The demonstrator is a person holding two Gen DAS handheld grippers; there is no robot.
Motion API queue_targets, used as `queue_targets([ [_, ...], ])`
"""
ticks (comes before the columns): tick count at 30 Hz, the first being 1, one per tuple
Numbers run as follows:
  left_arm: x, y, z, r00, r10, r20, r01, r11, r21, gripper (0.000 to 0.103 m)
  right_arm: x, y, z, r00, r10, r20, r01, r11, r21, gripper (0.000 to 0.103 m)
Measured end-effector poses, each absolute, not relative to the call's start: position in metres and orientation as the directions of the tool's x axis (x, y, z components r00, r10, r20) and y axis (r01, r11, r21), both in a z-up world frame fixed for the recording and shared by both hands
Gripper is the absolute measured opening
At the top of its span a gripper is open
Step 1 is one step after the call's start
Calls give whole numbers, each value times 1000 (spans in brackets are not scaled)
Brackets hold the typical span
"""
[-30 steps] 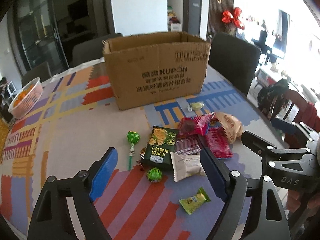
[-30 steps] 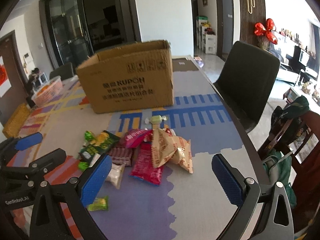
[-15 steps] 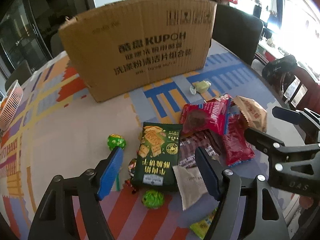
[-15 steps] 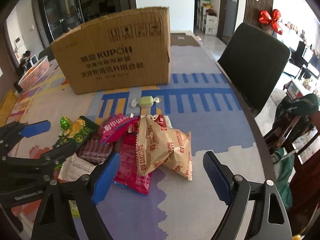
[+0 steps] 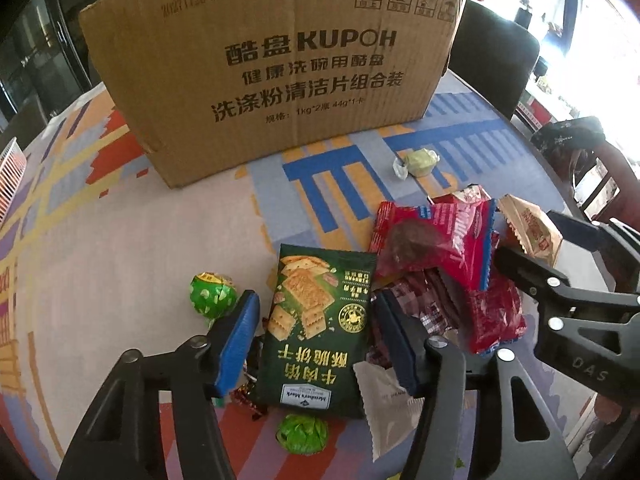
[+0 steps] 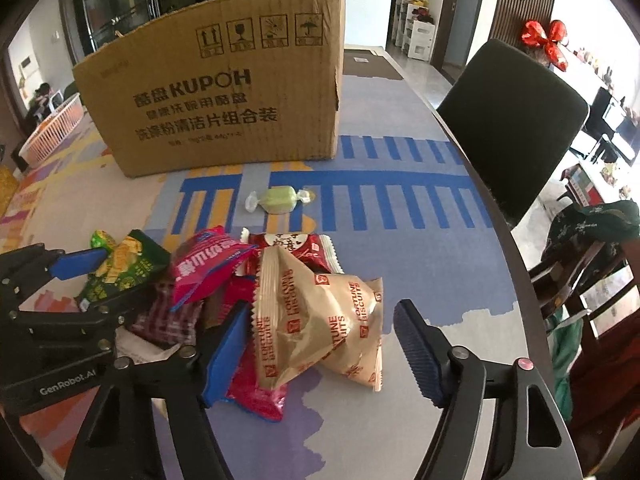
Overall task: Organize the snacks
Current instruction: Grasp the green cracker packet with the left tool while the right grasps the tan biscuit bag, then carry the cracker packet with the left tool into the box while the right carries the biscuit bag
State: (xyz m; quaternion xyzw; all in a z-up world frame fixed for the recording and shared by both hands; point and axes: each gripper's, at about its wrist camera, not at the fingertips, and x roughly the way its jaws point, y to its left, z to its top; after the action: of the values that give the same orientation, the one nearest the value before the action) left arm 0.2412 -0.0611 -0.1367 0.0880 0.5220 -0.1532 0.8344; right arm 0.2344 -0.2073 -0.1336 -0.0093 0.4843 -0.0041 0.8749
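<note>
Left side of the table (image 5: 120,232): open patterned surface between the cardboard box (image 5: 272,60) and the snack pile. A white basket (image 6: 52,128) sits at the far left edge, well apart from everything.

Left gripper (image 5: 316,340): jaws closing, with the dark green cracker pack (image 5: 316,332) between them. Pads not visibly pressing on it yet. Green foil ball (image 5: 212,294) just outside the left finger; a second green ball (image 5: 302,434) lies near the pack's lower edge, and a white sachet (image 5: 384,400) under the right finger.

Middle: red packets (image 5: 436,248) piled against the cracker pack, touching and overlapping. A pale green wrapped candy (image 6: 280,200) lies alone between pile and box, clear room around it.

Right gripper (image 6: 320,340): jaws closing around the tan Fortune Biscuits bag (image 6: 320,320). Left pad is against or just beside the bag, right pad apart from it, so still open. Bare table to the right of the bag up to the curved table edge; a black chair (image 6: 516,120) stands just past that edge.

Versus a second ago: both grippers are lower and closer to the pile, the box fills more of both views, and both jaws are clearly narrower. The snacks themselves look unmoved.
</note>
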Motion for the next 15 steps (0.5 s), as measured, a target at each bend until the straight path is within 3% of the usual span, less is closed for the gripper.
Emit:
queue_targets([
  [5,245,-63,-136,406,-171,-898,351,936,-20,45,237,-207,-136,530,-30,-847,-9,999,-42,61],
  [8,244,-64,-135,410,-173,-896,347,938,-22,43,237,-208,-134,533,-44,-845,-6,998,-55,47],
  [15,239,-66,-127,437,-177,-882,338,941,-21,43,233,-213,-126,562,-34,-826,-2,999,-42,45],
])
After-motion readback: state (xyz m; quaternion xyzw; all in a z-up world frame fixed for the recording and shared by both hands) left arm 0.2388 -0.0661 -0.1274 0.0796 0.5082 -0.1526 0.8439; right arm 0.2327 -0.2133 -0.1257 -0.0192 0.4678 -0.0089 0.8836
